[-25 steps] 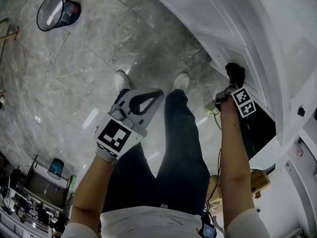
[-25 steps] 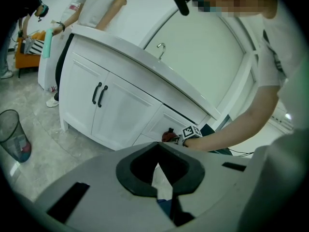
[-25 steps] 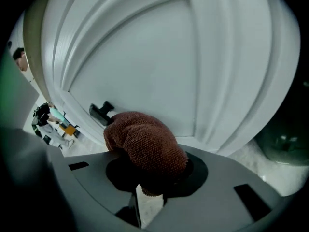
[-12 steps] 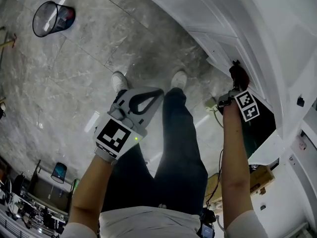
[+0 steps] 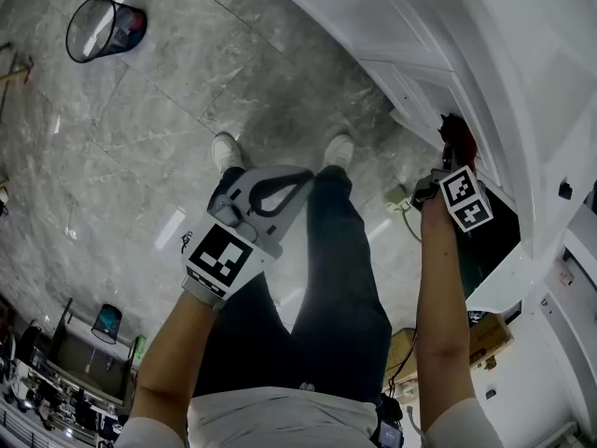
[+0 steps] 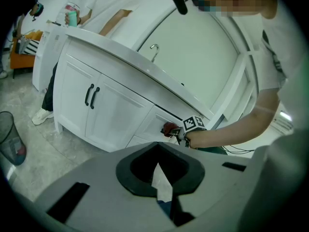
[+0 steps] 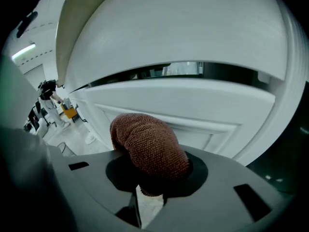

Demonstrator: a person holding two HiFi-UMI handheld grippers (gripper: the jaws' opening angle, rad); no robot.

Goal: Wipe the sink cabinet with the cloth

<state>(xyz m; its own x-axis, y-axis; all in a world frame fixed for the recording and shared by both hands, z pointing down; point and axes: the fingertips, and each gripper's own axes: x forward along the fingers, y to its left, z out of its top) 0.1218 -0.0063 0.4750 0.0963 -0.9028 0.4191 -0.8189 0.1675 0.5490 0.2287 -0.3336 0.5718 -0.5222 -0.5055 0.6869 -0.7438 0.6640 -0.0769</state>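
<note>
While cloth point(image 7: 147, 149) touches sink cabinet point(image 7: 193, 105), wire bin point(image 5: 104, 26) well apart

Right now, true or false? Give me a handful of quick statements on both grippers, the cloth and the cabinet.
1. The right gripper is shut on the cloth. True.
2. The cloth lies on the countertop by the faucet. False: it is at the sink cabinet front, below the top.
3. The left gripper holds a second cloth. False: its jaws are together with nothing in them, and it is over the person's legs.
4. A wastebasket is on the floor. True.
</note>
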